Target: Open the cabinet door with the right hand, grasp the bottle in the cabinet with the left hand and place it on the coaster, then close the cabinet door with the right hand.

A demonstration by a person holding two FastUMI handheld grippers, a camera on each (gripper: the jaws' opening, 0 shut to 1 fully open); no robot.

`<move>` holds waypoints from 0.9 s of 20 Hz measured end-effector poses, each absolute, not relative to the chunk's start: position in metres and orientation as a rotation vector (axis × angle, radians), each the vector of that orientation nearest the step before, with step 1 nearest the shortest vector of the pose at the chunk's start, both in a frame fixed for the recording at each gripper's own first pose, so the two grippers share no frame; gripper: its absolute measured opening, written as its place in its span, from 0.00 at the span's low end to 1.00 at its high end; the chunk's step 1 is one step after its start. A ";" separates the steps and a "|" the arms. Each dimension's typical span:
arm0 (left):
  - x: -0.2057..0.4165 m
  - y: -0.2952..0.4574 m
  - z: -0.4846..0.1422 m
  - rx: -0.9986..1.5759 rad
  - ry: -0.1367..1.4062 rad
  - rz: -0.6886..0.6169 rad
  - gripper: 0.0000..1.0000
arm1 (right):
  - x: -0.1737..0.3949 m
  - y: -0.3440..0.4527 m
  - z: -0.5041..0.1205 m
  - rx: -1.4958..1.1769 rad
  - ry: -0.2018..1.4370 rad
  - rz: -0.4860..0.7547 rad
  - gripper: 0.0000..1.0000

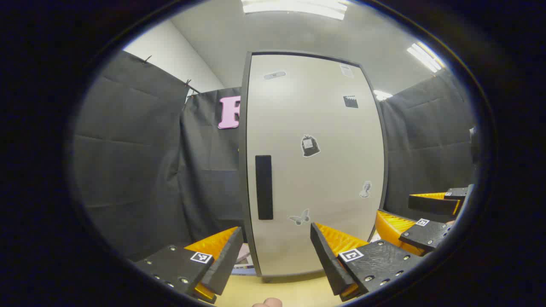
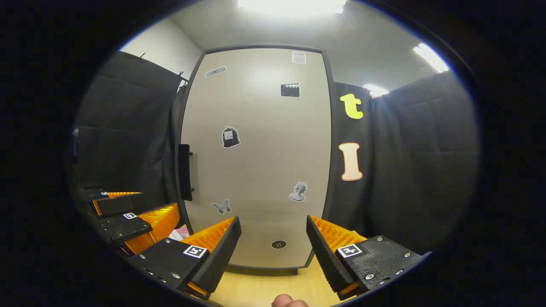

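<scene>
Tall pale cabinet door point(image 2: 256, 157) shut flush in its dark frame, standing on the wooden table point(image 2: 264, 290) and dotted with small stickers (butterfly, bust, clapperboard). Likely a stiff, light panel swinging on hinges along the edge far from the handle; little force needed, a steady pull outward rather than a jerk. Bottle presumably behind it, hidden for now, so nothing to say of its weight or surface.

Dark vertical bar handle point(image 2: 184, 172) near the door's left edge, at mid-height; seen edge-on in the right gripper view, standing proud of the panel on two short posts, so best taken across the bar itself. Same handle point(image 1: 264, 186) face-on in the left gripper view, a flat black strip.

Right hand-held gripper point(image 2: 273, 238) spread wide, holding nothing, aimed at the door's lower middle; handle up and to its left, apart from both fingers. Left hand-held gripper point(image 1: 277, 245) likewise wide and empty, straddling the door's lower left corner, handle just above its left finger and not touched. Coaster not made out; some printed paper point(image 2: 179, 233) low beside the cabinet
</scene>
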State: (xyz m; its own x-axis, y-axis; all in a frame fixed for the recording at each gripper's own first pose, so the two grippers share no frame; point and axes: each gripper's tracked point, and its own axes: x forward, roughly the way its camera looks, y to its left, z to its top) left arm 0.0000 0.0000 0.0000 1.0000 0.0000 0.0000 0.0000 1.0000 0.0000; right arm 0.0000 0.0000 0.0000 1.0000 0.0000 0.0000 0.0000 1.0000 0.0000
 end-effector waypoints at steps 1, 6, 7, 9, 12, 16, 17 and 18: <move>0.001 -0.002 -0.001 0.002 0.003 -0.001 0.96 | 0.001 -0.002 -0.001 -0.002 0.001 0.000 0.95; 0.006 -0.012 -0.002 0.012 0.008 -0.011 0.91 | 0.006 -0.009 -0.001 -0.011 0.001 -0.001 0.95; 0.006 -0.011 -0.001 0.017 0.005 -0.005 0.91 | 0.007 -0.009 -0.001 -0.008 0.000 0.000 0.95; 0.006 -0.012 0.000 0.020 0.001 -0.005 0.91 | 0.007 -0.012 0.000 -0.007 -0.003 -0.007 0.95; 0.005 -0.012 0.000 0.001 0.000 0.000 0.91 | 0.007 -0.012 0.002 -0.008 -0.008 0.001 0.95; 0.005 -0.013 0.000 -0.019 0.003 -0.003 0.91 | 0.005 -0.013 0.003 -0.010 -0.013 0.003 0.95; 0.005 -0.013 0.000 -0.019 0.004 -0.004 0.91 | 0.005 -0.014 0.003 -0.009 -0.013 0.001 0.95; 0.005 -0.014 0.002 -0.019 0.002 -0.006 0.91 | 0.005 -0.016 0.003 -0.007 -0.013 -0.001 0.95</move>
